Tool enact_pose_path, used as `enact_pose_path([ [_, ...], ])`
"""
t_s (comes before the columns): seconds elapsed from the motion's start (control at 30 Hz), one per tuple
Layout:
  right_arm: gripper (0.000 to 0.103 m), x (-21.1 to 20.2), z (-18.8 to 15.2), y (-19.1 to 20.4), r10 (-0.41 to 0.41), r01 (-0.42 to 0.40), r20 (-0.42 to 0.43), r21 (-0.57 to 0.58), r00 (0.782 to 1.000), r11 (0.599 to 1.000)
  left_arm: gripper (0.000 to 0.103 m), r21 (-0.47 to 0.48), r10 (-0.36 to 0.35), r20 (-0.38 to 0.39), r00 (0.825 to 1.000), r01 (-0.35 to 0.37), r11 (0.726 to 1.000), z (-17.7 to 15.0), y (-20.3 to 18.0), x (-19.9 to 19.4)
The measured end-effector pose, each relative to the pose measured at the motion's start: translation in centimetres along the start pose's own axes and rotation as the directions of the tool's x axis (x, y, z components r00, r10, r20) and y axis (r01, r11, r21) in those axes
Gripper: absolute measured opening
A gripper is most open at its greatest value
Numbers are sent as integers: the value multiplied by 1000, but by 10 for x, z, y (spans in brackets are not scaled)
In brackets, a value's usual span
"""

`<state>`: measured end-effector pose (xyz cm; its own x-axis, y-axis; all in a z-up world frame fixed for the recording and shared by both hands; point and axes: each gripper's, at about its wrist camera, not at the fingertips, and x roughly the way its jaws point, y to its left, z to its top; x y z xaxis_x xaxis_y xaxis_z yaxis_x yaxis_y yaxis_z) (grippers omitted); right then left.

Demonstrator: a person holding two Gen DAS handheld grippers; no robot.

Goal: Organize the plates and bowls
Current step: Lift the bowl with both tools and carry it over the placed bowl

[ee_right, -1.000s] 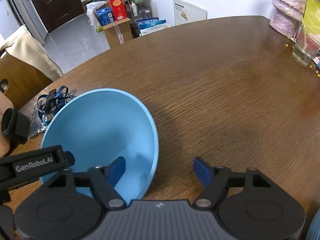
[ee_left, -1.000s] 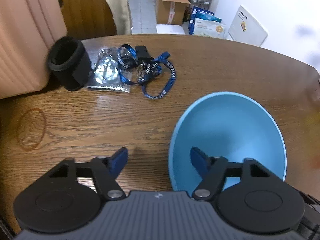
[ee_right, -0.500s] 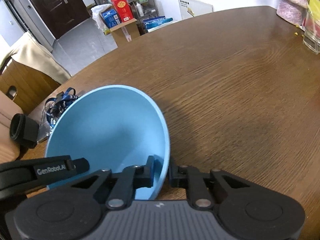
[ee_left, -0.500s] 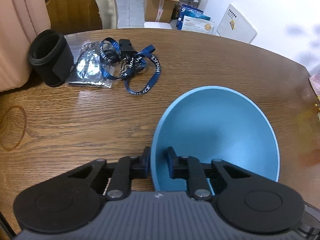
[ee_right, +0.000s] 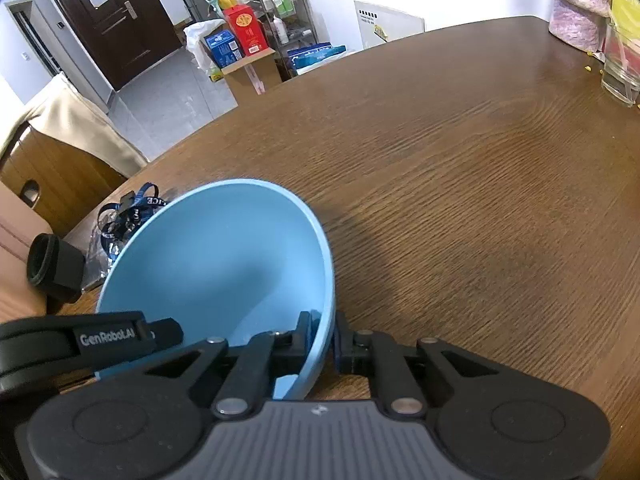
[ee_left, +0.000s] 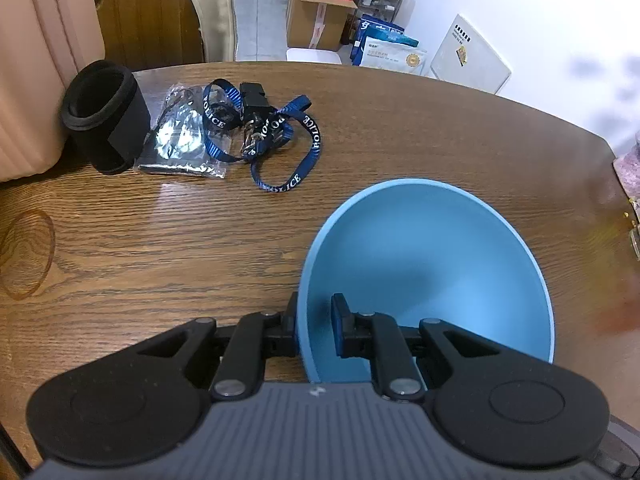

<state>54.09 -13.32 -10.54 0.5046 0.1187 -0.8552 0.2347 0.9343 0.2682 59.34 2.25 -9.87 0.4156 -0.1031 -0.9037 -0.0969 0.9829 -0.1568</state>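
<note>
A light blue bowl [ee_left: 432, 264] sits over the brown wooden table [ee_left: 160, 248], held at both sides. My left gripper [ee_left: 316, 326] is shut on the bowl's left rim, one finger outside and one inside. My right gripper [ee_right: 324, 338] is shut on the bowl's right rim in the same way; the bowl [ee_right: 216, 264] fills the lower left of the right wrist view. The left gripper's body [ee_right: 80, 340] shows at the bowl's far side in the right wrist view. No plates are in view.
A black cylindrical sleeve [ee_left: 104, 120], a clear plastic bag [ee_left: 180, 140] and a blue lanyard with keys [ee_left: 272, 144] lie at the table's far left. A glass [ee_right: 622, 68] and a pink bundle [ee_right: 576, 12] stand at the far right. Boxes and a shelf stand on the floor beyond.
Both grippers went from open, astride the bowl's rim, to shut on it. The bowl now looks slightly raised and the views have shifted a little.
</note>
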Motion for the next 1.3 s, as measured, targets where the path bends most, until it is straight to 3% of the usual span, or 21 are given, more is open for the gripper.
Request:
enact_pose_path([
  [0.53,10,-36,-11,-5,4,-4,55,6,999,1000,15,22,-35,44,998,34,999,-9,-8,-36],
  [1.3,10,-125,-41,-27,-38,31,145,53,989,998,15,99,-107,84,991,98,990,-52,-40,-115],
])
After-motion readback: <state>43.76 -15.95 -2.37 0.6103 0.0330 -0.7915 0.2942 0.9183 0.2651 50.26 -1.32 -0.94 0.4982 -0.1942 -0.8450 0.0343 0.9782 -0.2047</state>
